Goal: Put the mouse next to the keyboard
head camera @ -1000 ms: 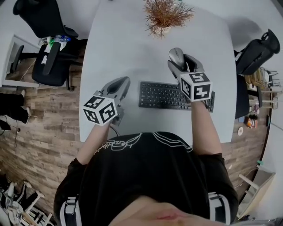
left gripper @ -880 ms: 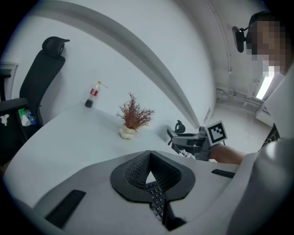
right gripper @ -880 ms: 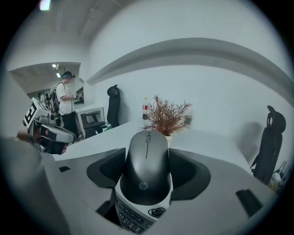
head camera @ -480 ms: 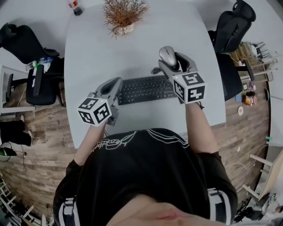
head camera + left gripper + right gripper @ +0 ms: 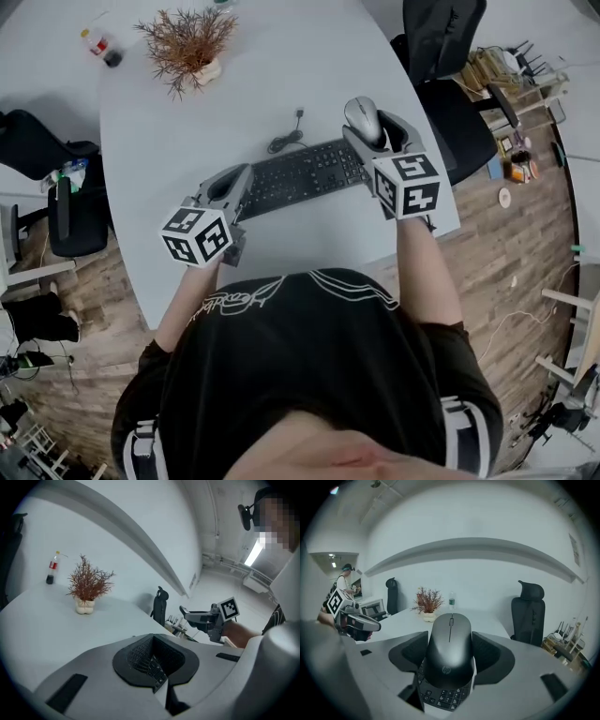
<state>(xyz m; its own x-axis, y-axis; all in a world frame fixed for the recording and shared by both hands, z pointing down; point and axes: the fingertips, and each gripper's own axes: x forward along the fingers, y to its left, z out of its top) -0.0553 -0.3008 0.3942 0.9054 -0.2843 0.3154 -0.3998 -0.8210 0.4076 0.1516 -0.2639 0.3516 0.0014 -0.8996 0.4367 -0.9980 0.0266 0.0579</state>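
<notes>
I hold one mouse (image 5: pixel 450 651) clamped between my right gripper's (image 5: pixel 377 131) jaws, above the right end of the one keyboard (image 5: pixel 295 178). My left gripper (image 5: pixel 236 178), jaws closed on nothing, is at the keyboard's left end. Both keyboard ends are hidden beneath my two grippers.

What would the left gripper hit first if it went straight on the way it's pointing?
Likely the keyboard: its left end lies just ahead of the left gripper in the head view. Height is unclear, so it could pass above the keys toward bare table.
</notes>
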